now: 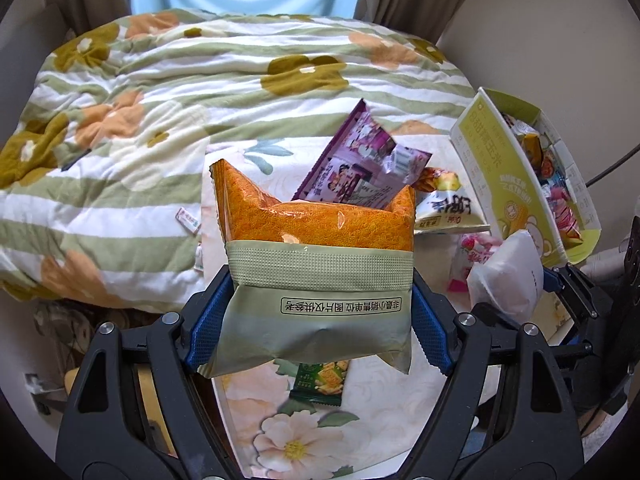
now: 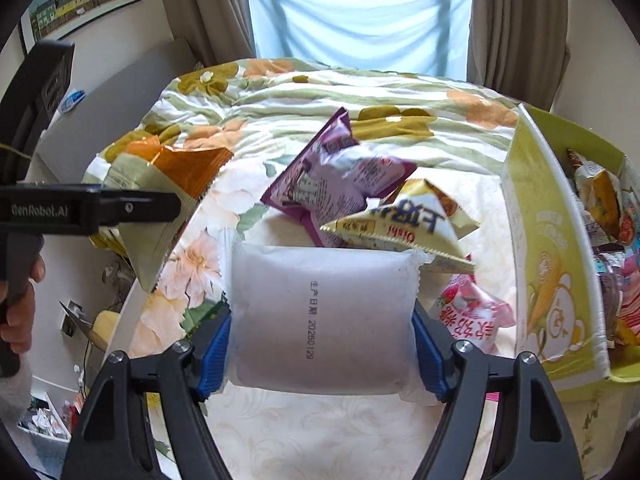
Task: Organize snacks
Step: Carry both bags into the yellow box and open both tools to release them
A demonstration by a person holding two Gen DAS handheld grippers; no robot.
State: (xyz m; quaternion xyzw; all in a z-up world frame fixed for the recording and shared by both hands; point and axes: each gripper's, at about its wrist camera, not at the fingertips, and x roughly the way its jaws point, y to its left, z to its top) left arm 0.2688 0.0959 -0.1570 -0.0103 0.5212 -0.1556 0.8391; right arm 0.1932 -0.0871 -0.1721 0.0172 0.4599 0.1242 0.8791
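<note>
My left gripper [image 1: 320,316] is shut on an orange and green snack pack [image 1: 316,272], held above the bed; the pack also shows at the left of the right wrist view [image 2: 168,184]. My right gripper [image 2: 320,344] is shut on a white frosted snack pack [image 2: 320,316], which also shows in the left wrist view [image 1: 508,276]. On the bed lie a purple pack [image 2: 336,180], a yellow-white triangular pack [image 2: 404,224], a pink strawberry pack [image 2: 472,316] and a small green pack [image 1: 320,384]. A yellow-green cardboard box [image 2: 548,264] at the right holds several snacks.
A floral quilt [image 1: 160,100] is bunched over the far half of the bed. A floral sheet [image 2: 320,432] covers the near part. Curtains and a window stand behind. The left bed edge drops to the floor with clutter [image 2: 44,420].
</note>
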